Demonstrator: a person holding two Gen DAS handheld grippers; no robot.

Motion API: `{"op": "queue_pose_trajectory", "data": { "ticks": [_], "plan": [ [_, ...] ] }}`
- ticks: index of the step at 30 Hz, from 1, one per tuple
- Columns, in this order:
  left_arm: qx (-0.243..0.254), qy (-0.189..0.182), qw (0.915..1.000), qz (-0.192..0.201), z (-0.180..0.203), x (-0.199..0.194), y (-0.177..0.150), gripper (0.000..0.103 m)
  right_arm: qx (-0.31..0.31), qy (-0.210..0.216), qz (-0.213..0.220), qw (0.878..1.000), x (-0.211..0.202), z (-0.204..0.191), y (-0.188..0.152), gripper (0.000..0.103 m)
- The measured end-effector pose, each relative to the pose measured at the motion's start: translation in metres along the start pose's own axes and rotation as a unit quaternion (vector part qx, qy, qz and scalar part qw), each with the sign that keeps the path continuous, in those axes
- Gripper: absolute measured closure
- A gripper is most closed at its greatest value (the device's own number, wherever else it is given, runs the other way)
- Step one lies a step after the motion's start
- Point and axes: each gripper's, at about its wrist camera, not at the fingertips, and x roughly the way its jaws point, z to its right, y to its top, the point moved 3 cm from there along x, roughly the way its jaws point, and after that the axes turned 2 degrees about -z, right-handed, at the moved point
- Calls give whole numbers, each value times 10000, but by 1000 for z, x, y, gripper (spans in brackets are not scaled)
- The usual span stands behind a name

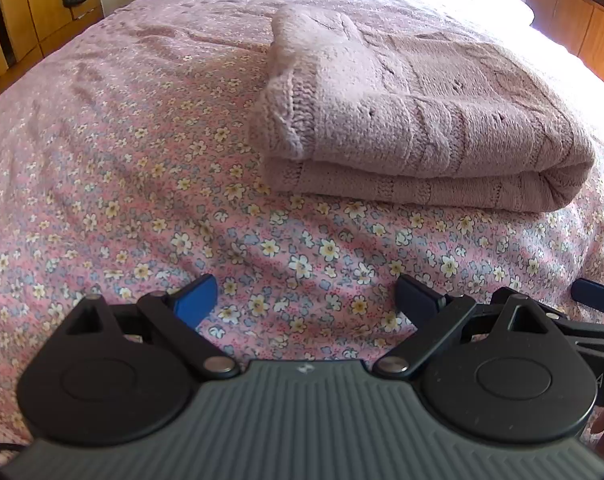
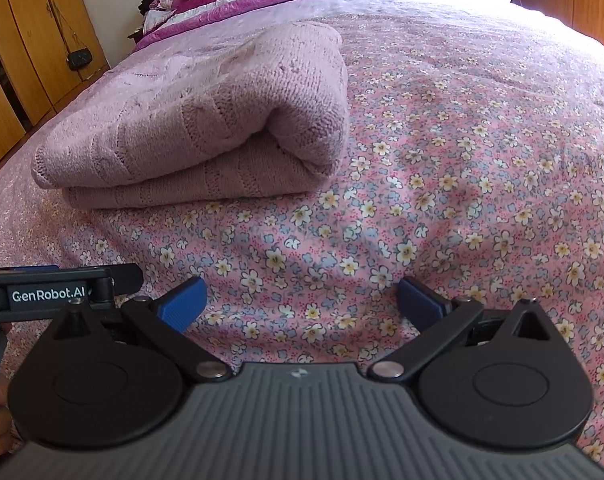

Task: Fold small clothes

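Sweater (image 1: 418, 120) lies folded on the bedspread (image 1: 141, 160), at one o'clock from the left gripper (image 1: 306, 300) and eleven o'clock from the right gripper (image 2: 302, 300). Both spread wide, empty; any tidying should pinch edges lightly.

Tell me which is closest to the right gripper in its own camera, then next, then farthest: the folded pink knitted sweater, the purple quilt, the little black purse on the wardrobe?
From the right gripper, jaws open over the flowery bedspread:
1. Folded pink knitted sweater, ahead to the left on the bed.
2. Shiny purple quilt, at the bed's far end.
3. Small black purse, hanging on the wooden wardrobe, far left; too close to the quilt to call.
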Motion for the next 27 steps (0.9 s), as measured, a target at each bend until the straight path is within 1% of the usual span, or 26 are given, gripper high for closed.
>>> {"op": "queue_pose_trajectory", "data": {
  "ticks": [27],
  "plan": [
    [33,21,10000,3,1,-1,-1,6,-15,-10,2,10000,1,-1,0,0]
  ]
}}
